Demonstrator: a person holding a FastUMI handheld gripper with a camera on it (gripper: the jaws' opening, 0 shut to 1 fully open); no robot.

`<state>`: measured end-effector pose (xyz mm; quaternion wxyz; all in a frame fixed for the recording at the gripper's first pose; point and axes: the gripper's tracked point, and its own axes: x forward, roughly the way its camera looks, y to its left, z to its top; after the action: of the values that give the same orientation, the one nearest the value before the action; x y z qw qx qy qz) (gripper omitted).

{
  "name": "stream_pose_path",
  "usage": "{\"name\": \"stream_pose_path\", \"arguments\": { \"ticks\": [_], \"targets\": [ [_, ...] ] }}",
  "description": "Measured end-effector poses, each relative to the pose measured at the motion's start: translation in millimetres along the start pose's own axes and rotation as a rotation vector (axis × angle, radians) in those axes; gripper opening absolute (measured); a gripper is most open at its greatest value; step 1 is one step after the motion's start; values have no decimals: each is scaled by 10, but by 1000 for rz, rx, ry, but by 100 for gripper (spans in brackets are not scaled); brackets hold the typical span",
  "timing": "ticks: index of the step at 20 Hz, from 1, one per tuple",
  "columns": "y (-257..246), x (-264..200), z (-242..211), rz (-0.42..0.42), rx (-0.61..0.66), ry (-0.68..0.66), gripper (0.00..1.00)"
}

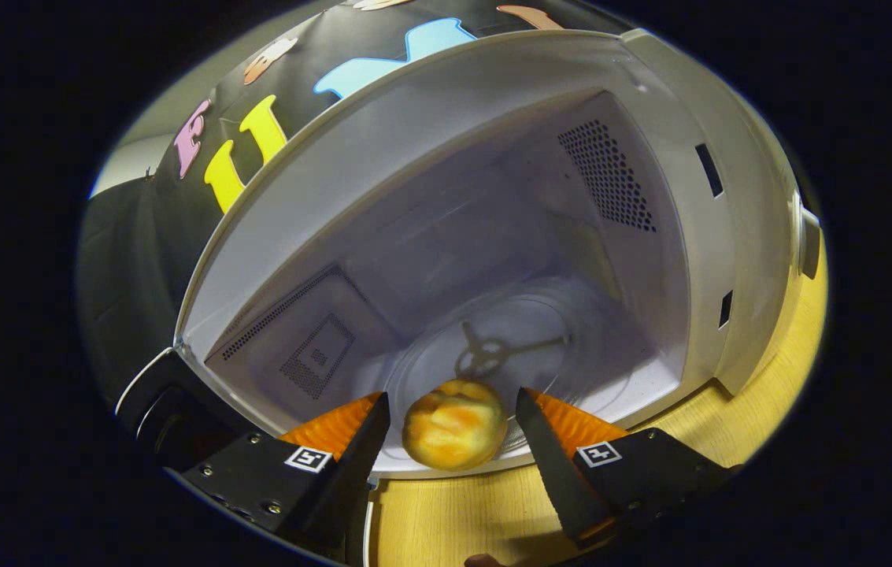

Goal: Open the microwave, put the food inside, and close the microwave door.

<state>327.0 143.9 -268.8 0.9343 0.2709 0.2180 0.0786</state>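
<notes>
Two fingers of the tongs stand wide apart, with the food, a yellow-orange bun, between them and touching neither. It lies at the front lip of the open microwave, before the glass turntable, above the wooden bench.

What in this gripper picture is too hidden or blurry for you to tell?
- Gripper view: the food is blurred, so its kind is unclear.
- The hand-held gripper stands open around it; the food's underside hides whether it rests on the glass turntable.
- The microwave door is cut off behind a finger.
</notes>
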Motion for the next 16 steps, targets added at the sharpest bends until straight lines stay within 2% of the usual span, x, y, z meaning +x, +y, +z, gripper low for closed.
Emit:
{"name": "stream_pose_path", "arguments": {
  "ticks": [8,12,16],
  "targets": [
    [294,-524,191,50,-127,-46,97],
    [504,-996,347,79,-221,-102,97],
    [757,-1523,479,118,-265,-149,97]
  ]
}}
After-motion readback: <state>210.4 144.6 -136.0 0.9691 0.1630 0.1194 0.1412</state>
